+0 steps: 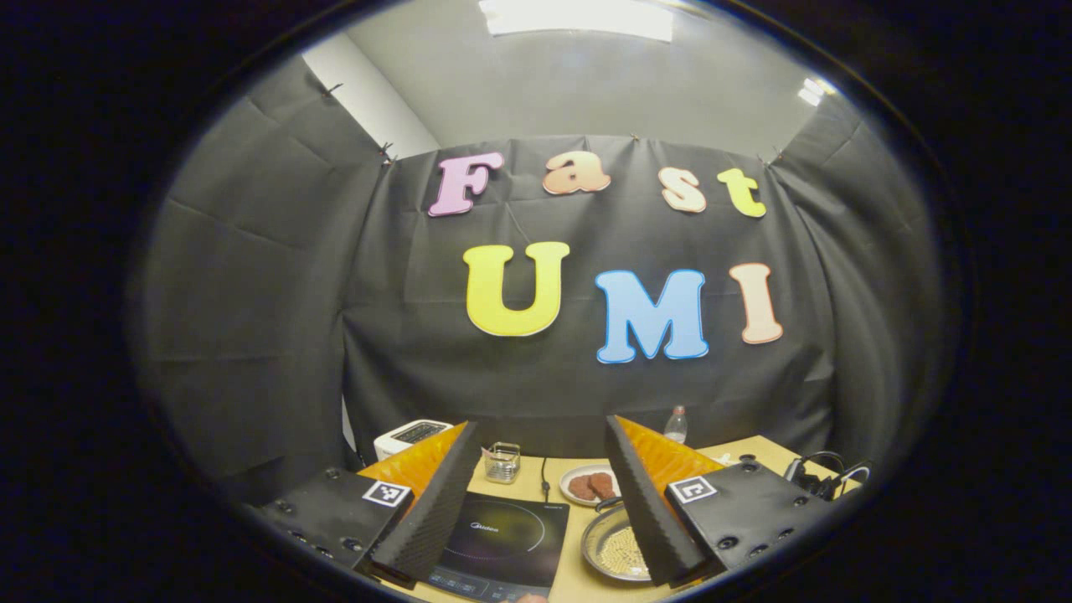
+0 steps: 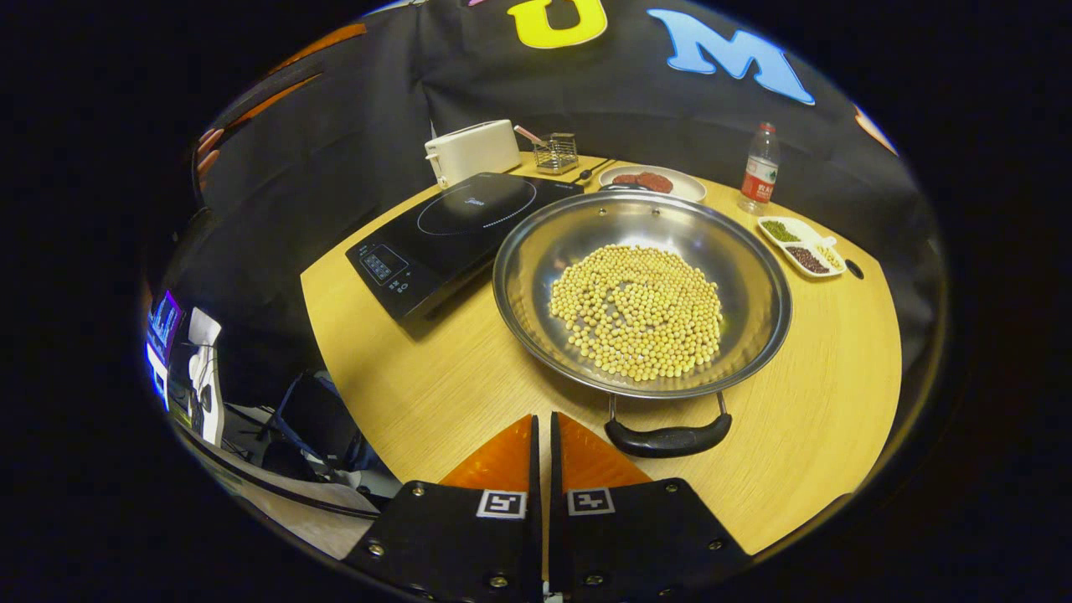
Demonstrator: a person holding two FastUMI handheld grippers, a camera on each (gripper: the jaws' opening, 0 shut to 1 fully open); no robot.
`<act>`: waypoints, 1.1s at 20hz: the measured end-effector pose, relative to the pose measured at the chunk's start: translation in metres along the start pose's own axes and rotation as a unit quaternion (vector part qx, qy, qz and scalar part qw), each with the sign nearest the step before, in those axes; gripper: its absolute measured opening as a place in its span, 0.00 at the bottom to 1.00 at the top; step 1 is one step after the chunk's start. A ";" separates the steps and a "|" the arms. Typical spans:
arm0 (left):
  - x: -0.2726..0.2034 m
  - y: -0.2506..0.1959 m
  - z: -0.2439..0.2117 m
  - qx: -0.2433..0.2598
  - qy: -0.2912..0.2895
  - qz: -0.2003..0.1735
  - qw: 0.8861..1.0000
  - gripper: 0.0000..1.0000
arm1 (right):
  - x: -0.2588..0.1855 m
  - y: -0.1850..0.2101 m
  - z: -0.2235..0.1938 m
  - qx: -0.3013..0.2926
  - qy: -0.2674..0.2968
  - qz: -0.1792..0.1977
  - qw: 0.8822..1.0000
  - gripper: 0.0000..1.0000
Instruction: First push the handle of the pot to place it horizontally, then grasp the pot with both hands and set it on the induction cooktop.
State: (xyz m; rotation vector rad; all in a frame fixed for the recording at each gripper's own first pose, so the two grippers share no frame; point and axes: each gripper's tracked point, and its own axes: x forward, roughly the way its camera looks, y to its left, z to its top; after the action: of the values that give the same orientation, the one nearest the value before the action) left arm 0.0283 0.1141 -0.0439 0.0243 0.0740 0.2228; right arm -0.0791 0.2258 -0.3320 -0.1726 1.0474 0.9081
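Observation:
A wide steel pot (image 2: 536, 251) full of yellow beans (image 2: 638, 311) sits mid-table in the right gripper view. Its near black handle (image 2: 667, 438) points toward me and its far handle (image 2: 624, 188) points to the back. The black induction cooktop (image 2: 456, 222) lies just left of it. My right gripper (image 2: 544, 419) is shut and empty, low over the table, just left of the near handle. In the left gripper view, my left gripper (image 1: 540, 425) is open and raised, above the cooktop (image 1: 502, 540), with the pot (image 1: 615, 548) partly behind its right finger.
At the back stand a white toaster (image 2: 473, 149), a wire holder (image 2: 556, 152), a plate of meat (image 2: 645, 180) and a bottle (image 2: 760, 167). A divided dish (image 2: 801, 244) lies right of the pot. Cables (image 1: 825, 473) sit at the table's right edge.

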 end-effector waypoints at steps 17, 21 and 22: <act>0.016 -0.047 -0.008 0.013 0.009 0.005 1.000 0.96 | -0.011 -0.082 0.005 0.107 -0.010 -0.012 0.994 0.01; 0.018 -0.046 -0.010 0.014 0.013 0.016 1.000 0.96 | -0.010 -0.110 0.010 0.114 -0.013 -0.028 0.993 0.01; 0.018 -0.045 -0.012 0.015 0.014 0.019 1.000 0.96 | -0.010 -0.118 0.012 0.114 -0.014 -0.034 0.993 0.01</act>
State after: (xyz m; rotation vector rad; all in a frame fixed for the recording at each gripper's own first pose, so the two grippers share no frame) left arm 0.0544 0.0738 -0.0581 0.0517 0.1058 0.2595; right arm 0.0121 0.1513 -0.3507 -0.0048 1.1048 0.7213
